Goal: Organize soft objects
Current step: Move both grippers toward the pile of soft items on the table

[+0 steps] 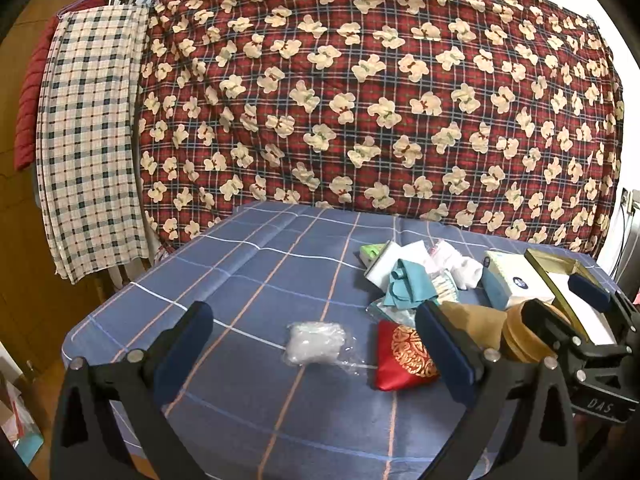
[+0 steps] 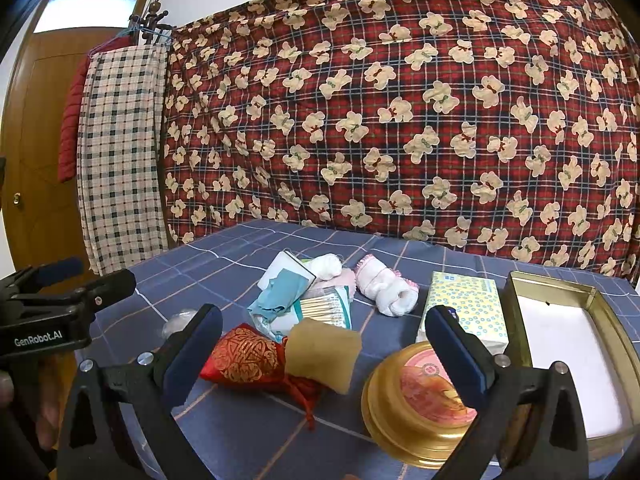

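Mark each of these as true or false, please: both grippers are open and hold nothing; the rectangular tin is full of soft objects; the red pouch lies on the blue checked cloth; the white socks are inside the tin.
1. Both the left gripper and the right gripper are open and hold nothing. True.
2. The rectangular tin is full of soft objects. False: only its pale bottom shows.
3. The red pouch lies on the blue checked cloth. True.
4. The white socks are inside the tin. False: they lie on the cloth, left of the tissue pack.
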`<state>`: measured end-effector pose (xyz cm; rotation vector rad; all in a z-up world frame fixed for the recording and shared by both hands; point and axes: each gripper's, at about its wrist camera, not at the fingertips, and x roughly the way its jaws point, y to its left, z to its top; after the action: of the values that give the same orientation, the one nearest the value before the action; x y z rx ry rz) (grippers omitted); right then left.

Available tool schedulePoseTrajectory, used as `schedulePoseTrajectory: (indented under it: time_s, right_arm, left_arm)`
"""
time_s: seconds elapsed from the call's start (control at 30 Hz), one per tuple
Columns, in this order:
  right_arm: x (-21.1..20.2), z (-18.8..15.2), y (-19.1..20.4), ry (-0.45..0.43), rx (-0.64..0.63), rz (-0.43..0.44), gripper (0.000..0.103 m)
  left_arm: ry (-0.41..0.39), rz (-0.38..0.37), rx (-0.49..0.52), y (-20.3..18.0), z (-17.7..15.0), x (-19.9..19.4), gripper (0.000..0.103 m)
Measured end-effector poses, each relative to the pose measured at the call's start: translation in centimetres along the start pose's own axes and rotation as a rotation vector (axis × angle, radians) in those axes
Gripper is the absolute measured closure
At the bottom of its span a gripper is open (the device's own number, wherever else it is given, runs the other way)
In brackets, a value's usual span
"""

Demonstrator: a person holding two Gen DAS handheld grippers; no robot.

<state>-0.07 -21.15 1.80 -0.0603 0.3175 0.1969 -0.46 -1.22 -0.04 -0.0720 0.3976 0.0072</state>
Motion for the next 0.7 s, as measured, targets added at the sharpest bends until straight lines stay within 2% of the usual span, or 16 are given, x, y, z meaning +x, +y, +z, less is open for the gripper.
schedulePoseTrajectory:
  time_s: [0.37,0.5,0.7]
  right_arm:
    - [0.1,0.1,-0.1,0.001,-0.006,-0.005,0.000]
    - [0.1,-0.9,0.7,0.003,-0.017,-0.012,0.000]
    - [0.8,-1.8,0.8,0.026,-0.013,-0.003,0.000]
  left_arm:
    - [0.005,0.003,0.001,-0.1,-0.2,0.0,0.000]
    - [0.012,0.005,0.002,-0.2,-0.8,-0.2,0.000]
    - [0.051,0.020,0.004,0.1,-2.2,1.6,0.000]
